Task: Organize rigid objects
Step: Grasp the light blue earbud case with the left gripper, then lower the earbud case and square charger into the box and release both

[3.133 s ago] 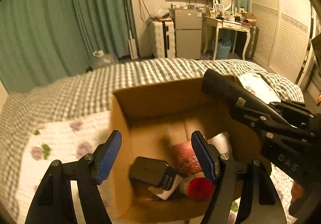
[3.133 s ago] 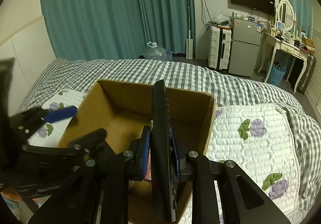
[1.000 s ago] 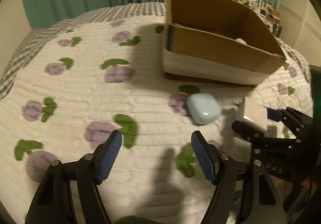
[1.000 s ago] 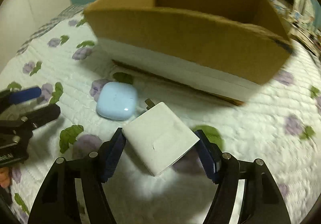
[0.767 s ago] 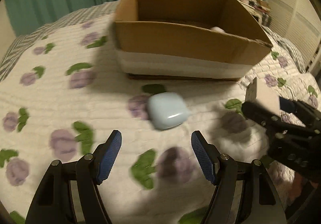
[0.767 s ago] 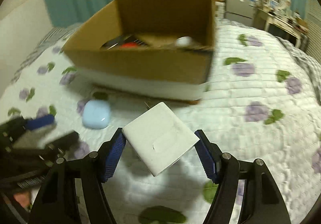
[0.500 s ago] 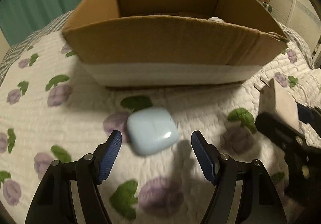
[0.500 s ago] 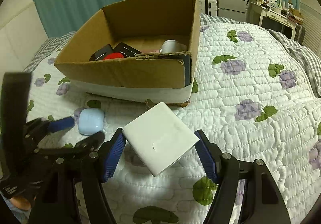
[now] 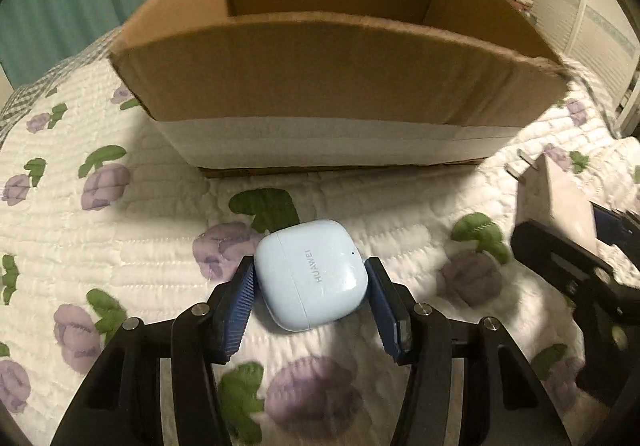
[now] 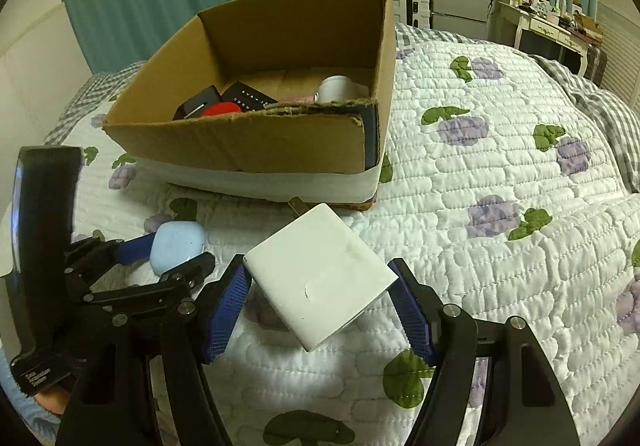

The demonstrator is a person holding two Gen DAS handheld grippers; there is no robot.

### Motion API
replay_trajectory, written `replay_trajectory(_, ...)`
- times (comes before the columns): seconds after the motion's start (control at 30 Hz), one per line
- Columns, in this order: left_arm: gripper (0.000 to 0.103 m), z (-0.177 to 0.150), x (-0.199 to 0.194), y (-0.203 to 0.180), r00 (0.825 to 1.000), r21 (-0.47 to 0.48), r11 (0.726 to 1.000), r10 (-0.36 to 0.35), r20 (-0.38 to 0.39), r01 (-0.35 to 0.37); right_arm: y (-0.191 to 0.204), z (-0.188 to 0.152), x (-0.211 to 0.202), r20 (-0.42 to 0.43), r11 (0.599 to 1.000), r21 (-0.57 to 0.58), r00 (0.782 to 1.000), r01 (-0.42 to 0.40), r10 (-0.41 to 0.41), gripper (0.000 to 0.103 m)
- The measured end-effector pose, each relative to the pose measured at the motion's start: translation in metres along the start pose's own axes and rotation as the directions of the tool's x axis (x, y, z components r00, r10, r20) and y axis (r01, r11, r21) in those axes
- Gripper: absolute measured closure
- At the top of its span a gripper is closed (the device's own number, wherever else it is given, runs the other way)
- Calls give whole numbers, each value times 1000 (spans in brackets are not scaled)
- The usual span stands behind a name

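Observation:
A pale blue earbud case [image 9: 312, 273] lies on the quilt in front of the cardboard box [image 9: 320, 70]. My left gripper [image 9: 310, 302] has closed on it, both blue pads touching its sides; it also shows in the right wrist view [image 10: 178, 246]. My right gripper [image 10: 320, 302] is shut on a white plug charger [image 10: 320, 274] and holds it above the quilt, prongs toward the box [image 10: 248, 142]. The charger shows at the right of the left wrist view [image 9: 560, 198].
The box holds black items [image 10: 244, 98], a red object [image 10: 220, 109] and a white cylinder [image 10: 336, 86]. The flowered quilt [image 10: 500, 174] covers the bed. Teal curtains, a fridge [image 10: 460, 2] and a desk stand behind.
My left gripper moved forward and closed around the blue earbud case. My right gripper keeps the charger, now lifted and drawn back from the box.

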State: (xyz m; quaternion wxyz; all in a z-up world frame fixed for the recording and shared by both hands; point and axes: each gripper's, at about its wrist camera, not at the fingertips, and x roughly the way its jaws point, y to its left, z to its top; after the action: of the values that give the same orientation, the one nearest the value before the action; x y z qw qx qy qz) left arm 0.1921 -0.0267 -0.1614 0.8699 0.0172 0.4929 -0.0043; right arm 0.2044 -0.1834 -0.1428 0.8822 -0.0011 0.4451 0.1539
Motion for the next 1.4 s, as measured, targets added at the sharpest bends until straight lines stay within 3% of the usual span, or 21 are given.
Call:
replay_trajectory(0.23, 48, -12, -55, 11, 998, 16, 1000, -22, 55, 21, 8, 1, -27, 25, 1000, -24, 1000, 17, -16, 34)
replay_trajectory(0.4, 48, -6, -95, 22, 991, 7, 999, -38, 126, 37, 23, 9, -70, 80, 997, -70, 997, 29, -23, 34)
replay_trajectory(0.6, 48, 20, -129, 25, 977, 3, 999, -51, 206, 51, 40, 33, -119, 161, 991, -121, 987, 48, -28, 34)
replay_trajectory(0.83, 48, 63, -156, 23, 962, 36, 999, -38, 272, 29, 46, 80, -147, 239, 988, -151, 971, 23, 13, 34)
replay_trajectory(1.07, 48, 119, -135, 27, 953, 58, 998, -36, 302, 19, 45, 135, -134, 293, 985, -175, 955, -1, 53, 34)
replay_trajectory(1.23, 48, 154, -84, 26, 962, 66, 997, -47, 269, 31, 34, 167, -96, 299, 986, -165, 952, -21, 71, 34)
replay_trajectory(1.4, 48, 163, -33, 24, 975, 77, 997, -37, 218, 20, 20, 177, -46, 265, 988, -149, 960, -47, 86, 34)
